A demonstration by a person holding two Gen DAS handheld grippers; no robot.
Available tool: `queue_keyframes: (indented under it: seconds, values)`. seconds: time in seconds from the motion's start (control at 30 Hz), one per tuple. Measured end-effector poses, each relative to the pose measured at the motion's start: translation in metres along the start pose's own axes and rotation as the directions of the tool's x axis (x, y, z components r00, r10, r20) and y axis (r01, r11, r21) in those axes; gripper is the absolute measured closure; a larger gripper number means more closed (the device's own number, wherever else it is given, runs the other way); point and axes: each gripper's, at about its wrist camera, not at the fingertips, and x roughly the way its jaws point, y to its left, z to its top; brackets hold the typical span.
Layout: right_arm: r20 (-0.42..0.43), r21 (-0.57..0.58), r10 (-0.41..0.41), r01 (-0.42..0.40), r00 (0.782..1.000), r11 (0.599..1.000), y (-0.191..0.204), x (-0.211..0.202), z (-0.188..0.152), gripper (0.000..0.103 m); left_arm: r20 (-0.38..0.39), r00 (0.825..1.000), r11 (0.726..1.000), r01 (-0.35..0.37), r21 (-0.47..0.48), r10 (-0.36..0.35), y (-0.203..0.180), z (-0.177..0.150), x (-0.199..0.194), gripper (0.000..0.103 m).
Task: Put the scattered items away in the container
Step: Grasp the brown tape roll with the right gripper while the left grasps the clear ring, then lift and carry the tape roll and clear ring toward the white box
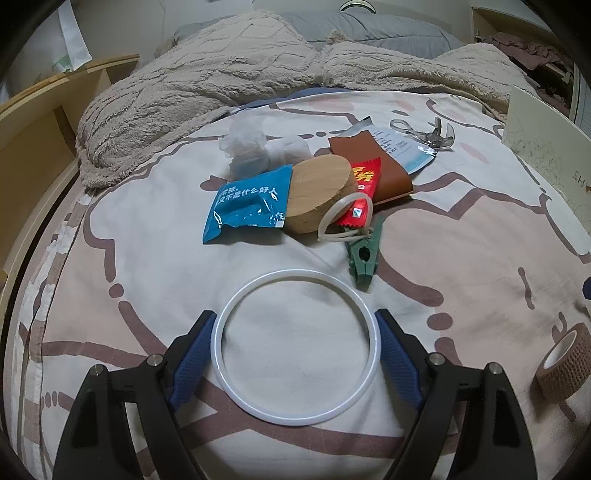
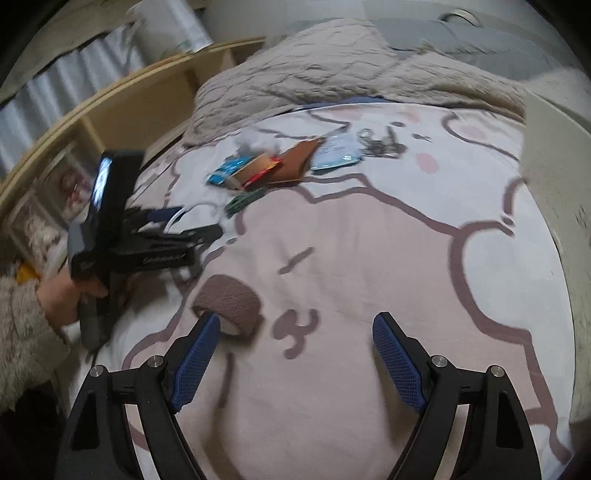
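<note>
Currently nothing is seen stowed | left gripper (image 1: pixel 295 332) clamped on white ring (image 1: pixel 295 347), flat on bedsheet (image 1: pixel 147 280) | right gripper (image 2: pixel 295 332) spread, empty, beside tape roll (image 2: pixel 229 308) | pile around wooden disc (image 1: pixel 319 192) left | box (image 1: pixel 546 162) at right edge judged the container.

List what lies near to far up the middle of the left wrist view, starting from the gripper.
left gripper → white ring between its pads → green clip → round wooden block → crumpled clear plastic bag → beige fleece blanket → grey pillow.
</note>
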Motion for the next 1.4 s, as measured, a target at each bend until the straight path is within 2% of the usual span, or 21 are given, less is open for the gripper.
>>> queue_keyframes:
  seconds: [0.1, 0.2, 0.33, 0.47, 0.6, 0.67, 0.73, 0.83, 1.13, 1.4]
  values:
    - [-0.01, -0.034, -0.028, 0.028, 1.0, 0.999, 0.011, 0.007, 0.009, 0.018, 0.0, 1.0, 1.0, -0.001, 0.001, 0.001, 0.0, 0.0, 0.0, 0.019]
    - [0.005, -0.007, -0.054, 0.054, 0.999, 0.999, 0.009, 0.011, 0.023, 0.018, 0.0, 1.0, 1.0, 0.0, 0.0, 0.0, 0.0, 0.0, 0.0, 0.019]
    - [0.051, 0.045, -0.014, 0.011, 0.999, 0.999, 0.005, 0.002, 0.032, 0.018, 0.001, 1.0, 1.0, 0.0, 0.0, 0.0, 0.0, 0.0, 0.0, 0.019]
    - [0.039, -0.009, 0.014, -0.014, 0.999, 1.0, 0.018, 0.005, 0.027, 0.018, 0.001, 1.0, 1.0, -0.003, 0.003, 0.003, -0.001, 0.0, 0.0, 0.019]
    - [0.007, -0.087, -0.002, 0.002, 1.0, 0.996, 0.035, 0.021, 0.022, 0.018, 0.004, 1.0, 1.0, -0.01, 0.007, 0.01, -0.002, 0.0, -0.001, 0.019]
    - [-0.004, -0.127, -0.012, 0.011, 1.0, 0.992, 0.043, 0.03, 0.021, 0.026, 0.004, 1.0, 1.0, -0.01, 0.007, 0.01, -0.001, 0.0, -0.001, 0.019]
    - [-0.027, -0.139, -0.028, 0.024, 0.999, 0.99, 0.045, 0.038, 0.021, 0.051, 0.005, 1.0, 1.0, -0.01, 0.006, 0.01, -0.001, 0.0, -0.002, 0.019]
    - [-0.056, -0.134, -0.048, 0.04, 0.997, 0.99, 0.042, 0.048, 0.022, 0.059, 0.013, 1.0, 1.0, -0.015, 0.012, 0.015, -0.003, 0.0, -0.004, 0.019]
    - [-0.035, -0.121, -0.031, 0.027, 0.999, 0.992, 0.039, 0.033, 0.021, 0.06, 0.017, 1.0, 1.0, 0.019, 0.024, -0.02, -0.013, 0.002, -0.022, 0.019]
    - [0.023, -0.087, -0.045, 0.047, 0.999, 0.995, 0.028, 0.0, 0.031, 0.06, 0.048, 0.998, 0.999, 0.037, 0.019, -0.038, -0.026, 0.015, -0.05, 0.019]
